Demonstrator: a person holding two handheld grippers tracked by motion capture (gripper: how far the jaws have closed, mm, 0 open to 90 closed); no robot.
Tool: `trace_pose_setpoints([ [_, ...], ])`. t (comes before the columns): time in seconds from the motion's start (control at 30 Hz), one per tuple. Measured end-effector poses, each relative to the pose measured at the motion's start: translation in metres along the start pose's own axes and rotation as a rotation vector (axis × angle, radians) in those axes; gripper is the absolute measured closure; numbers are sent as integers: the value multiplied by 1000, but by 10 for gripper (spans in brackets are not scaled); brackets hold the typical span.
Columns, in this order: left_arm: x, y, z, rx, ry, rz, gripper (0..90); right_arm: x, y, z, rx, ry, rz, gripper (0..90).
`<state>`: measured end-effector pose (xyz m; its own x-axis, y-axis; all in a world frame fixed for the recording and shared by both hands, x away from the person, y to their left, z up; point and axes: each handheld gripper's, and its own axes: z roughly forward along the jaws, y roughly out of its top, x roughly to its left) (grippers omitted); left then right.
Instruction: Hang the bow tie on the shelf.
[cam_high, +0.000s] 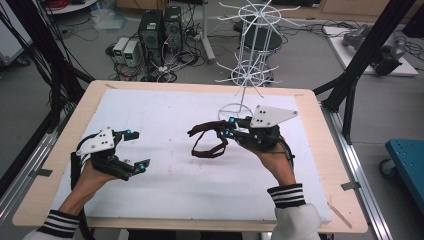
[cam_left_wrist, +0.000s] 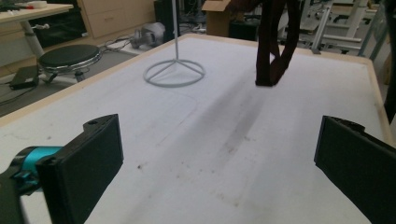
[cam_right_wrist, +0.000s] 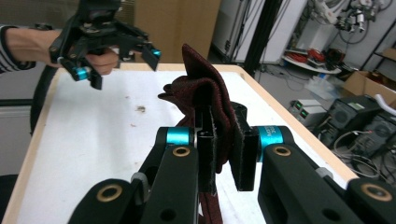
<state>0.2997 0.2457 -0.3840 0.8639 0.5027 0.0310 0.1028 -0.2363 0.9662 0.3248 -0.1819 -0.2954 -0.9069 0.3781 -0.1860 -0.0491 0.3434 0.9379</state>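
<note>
A dark red fabric band (cam_high: 207, 140) hangs in a loop over the middle of the white mat. My right gripper (cam_high: 229, 126) is shut on its upper end, and the cloth (cam_right_wrist: 205, 100) bunches up between the jaws in the right gripper view. The hanging loop (cam_left_wrist: 273, 46) touches the mat in the left gripper view. My left gripper (cam_high: 137, 149) rests at the left of the mat, open, with nothing between its black pads (cam_left_wrist: 91, 161). It also appears far off in the right gripper view (cam_right_wrist: 119, 60). A white wire rack (cam_high: 247, 60) stands at the back, its ring base (cam_left_wrist: 174, 73) on the mat.
The white mat (cam_high: 165, 185) covers a wooden table (cam_high: 60, 165). Black frame posts (cam_high: 367, 50) rise at both sides. Computers and cables (cam_high: 160, 35) lie on the floor behind. A blue cart (cam_high: 407, 157) stands at the right.
</note>
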Motion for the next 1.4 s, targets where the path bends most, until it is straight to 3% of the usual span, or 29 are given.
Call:
trace_pose_setpoints([
  [0.2,2,-18,-17,-35,62,-19,17,-6,7,-6,-11,-54,19,830],
  [0.47,5,-34,-30,-59,110,-40,17,-20,13,-12,16,-109,31,829],
  [0.67,5,-45,-39,-85,110,-42,17,-26,18,-11,31,-153,39,829],
  [1.1,4,-70,-55,-127,166,-74,17,-47,21,-15,36,-246,71,828],
  [1.4,2,-79,-58,-157,177,-79,17,-62,21,-10,59,-266,95,827],
])
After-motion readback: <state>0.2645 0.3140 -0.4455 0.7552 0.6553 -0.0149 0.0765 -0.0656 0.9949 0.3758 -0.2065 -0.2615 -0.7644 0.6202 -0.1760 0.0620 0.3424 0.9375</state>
